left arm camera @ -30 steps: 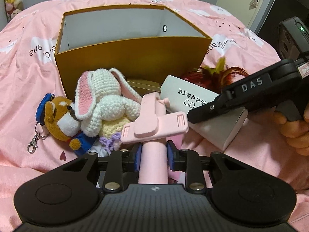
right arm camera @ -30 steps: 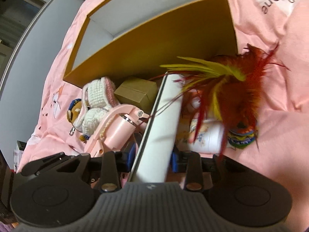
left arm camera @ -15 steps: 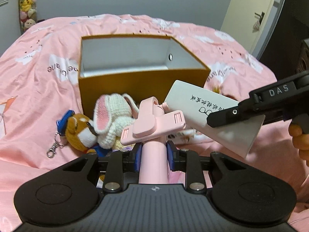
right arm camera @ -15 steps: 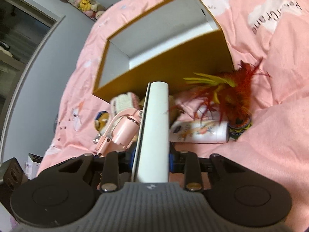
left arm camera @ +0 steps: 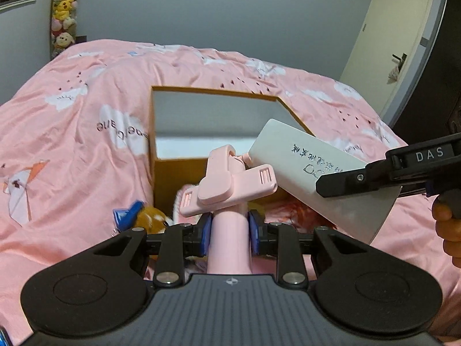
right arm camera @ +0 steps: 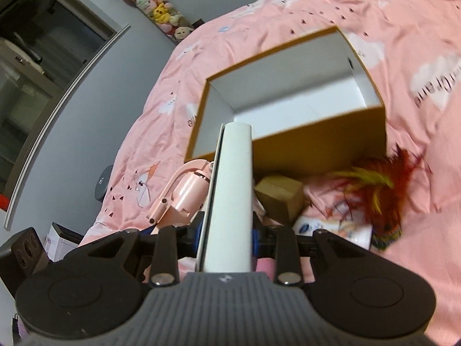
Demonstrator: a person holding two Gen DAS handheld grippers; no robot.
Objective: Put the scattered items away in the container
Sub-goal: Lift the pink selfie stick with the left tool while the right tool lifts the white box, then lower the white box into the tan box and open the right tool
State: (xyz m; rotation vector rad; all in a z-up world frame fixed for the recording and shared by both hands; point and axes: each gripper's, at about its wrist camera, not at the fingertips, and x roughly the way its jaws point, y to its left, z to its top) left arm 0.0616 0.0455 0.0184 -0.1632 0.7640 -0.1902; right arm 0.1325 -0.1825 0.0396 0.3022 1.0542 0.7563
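Two items held above the bed, both aimed at the box.
Your left gripper [left arm camera: 229, 229] clamps the pink holder [left arm camera: 230, 184], your right gripper [right arm camera: 227, 230] the white case [right arm camera: 230, 190]; long axes point toward the orange box [right arm camera: 317, 141], both lifted higher than before.

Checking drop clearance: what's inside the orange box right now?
Nothing visible inside the orange box: bare white floor and walls. The white case in the right hand-held gripper covers the near-left corner, so that part cannot be seen.

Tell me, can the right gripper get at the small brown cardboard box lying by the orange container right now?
Probably not: the right gripper is shut on a white flat box, so its jaws are occupied, though the small brown cardboard box lies uncovered.
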